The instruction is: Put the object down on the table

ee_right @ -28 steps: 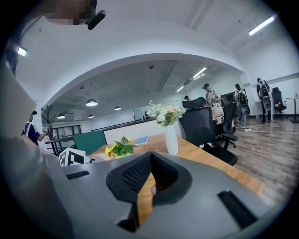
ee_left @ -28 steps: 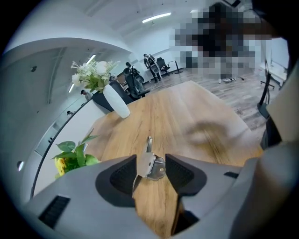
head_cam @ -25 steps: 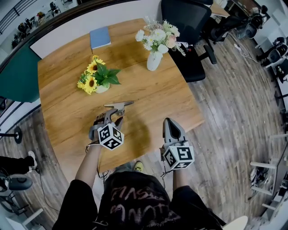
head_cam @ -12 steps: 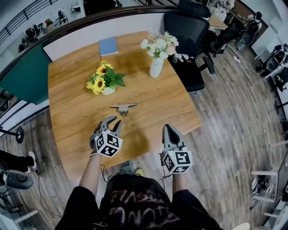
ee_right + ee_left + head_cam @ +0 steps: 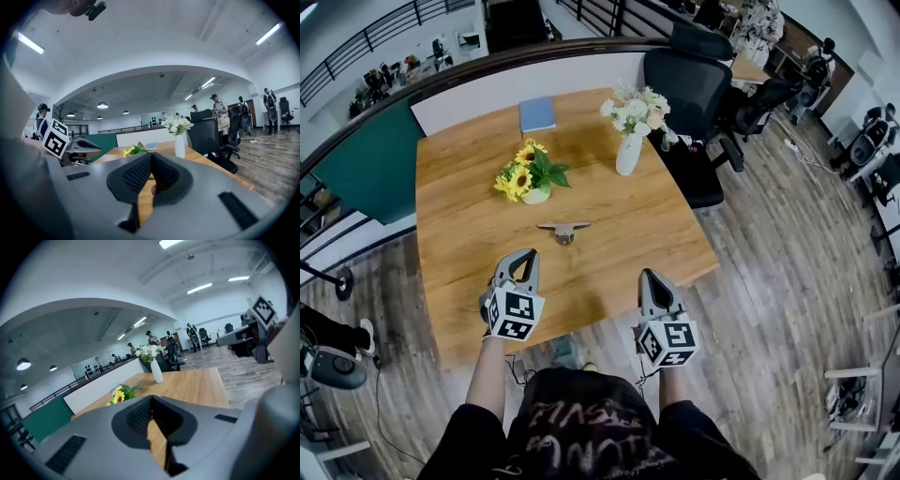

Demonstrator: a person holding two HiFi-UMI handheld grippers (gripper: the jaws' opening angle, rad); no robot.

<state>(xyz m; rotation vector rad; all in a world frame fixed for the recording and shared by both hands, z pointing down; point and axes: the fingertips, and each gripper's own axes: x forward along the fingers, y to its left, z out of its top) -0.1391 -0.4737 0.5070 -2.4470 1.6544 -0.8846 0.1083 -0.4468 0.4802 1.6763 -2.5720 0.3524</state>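
Note:
A small grey T-shaped metal object (image 5: 563,229) lies flat on the wooden table (image 5: 459,253), near its middle, with nothing touching it. My left gripper (image 5: 525,260) hovers over the table's near edge, a short way in front of the object, and its jaws are shut with nothing between them (image 5: 151,400). The right gripper (image 5: 649,278) hangs just off the near right edge, also shut and empty (image 5: 151,157). The object does not show in either gripper view.
A pot of sunflowers (image 5: 530,176) stands behind the object. Further back are a white vase of pale flowers (image 5: 629,150) and a blue book (image 5: 537,113). A black office chair (image 5: 694,89) stands at the table's far right side.
My left gripper pulled back from the object toward the person and its jaws closed empty. The object stayed lying on the table. The right gripper barely moved.

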